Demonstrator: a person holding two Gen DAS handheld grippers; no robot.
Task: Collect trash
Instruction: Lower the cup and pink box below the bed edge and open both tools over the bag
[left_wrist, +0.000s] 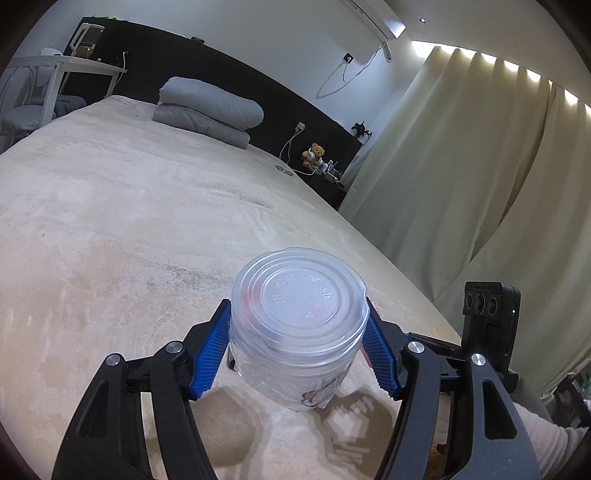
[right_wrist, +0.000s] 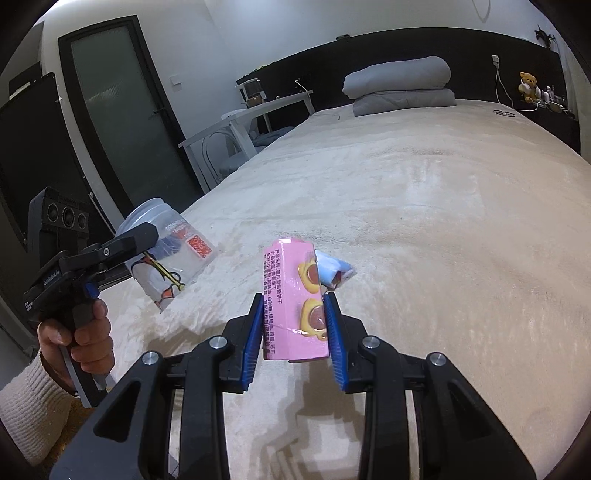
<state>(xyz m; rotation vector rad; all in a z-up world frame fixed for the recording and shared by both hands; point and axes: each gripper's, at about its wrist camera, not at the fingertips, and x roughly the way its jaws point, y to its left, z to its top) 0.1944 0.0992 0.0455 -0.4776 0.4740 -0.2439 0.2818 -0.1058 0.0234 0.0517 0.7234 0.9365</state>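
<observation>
Both grippers were full, one wrapper was left on the bed

Nearest first: the right gripper (right_wrist: 294, 325) had its blue pads squeezed on a pink box (right_wrist: 291, 302), long axis running straight out along the fingers. Just past the box's far end a small blue wrapper (right_wrist: 335, 272) lay on the bed (right_wrist: 443, 229), slightly to its right. Left of the box, the left gripper (left_wrist: 295, 350) was clamped round a clear tub (left_wrist: 299, 325), lifted off the bed, so the right one was closer, I'd say.

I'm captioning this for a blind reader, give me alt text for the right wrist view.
The right gripper holds a pink box over a beige bed, a blue wrapper just behind it. At left, the left gripper holds a clear cup.
</observation>
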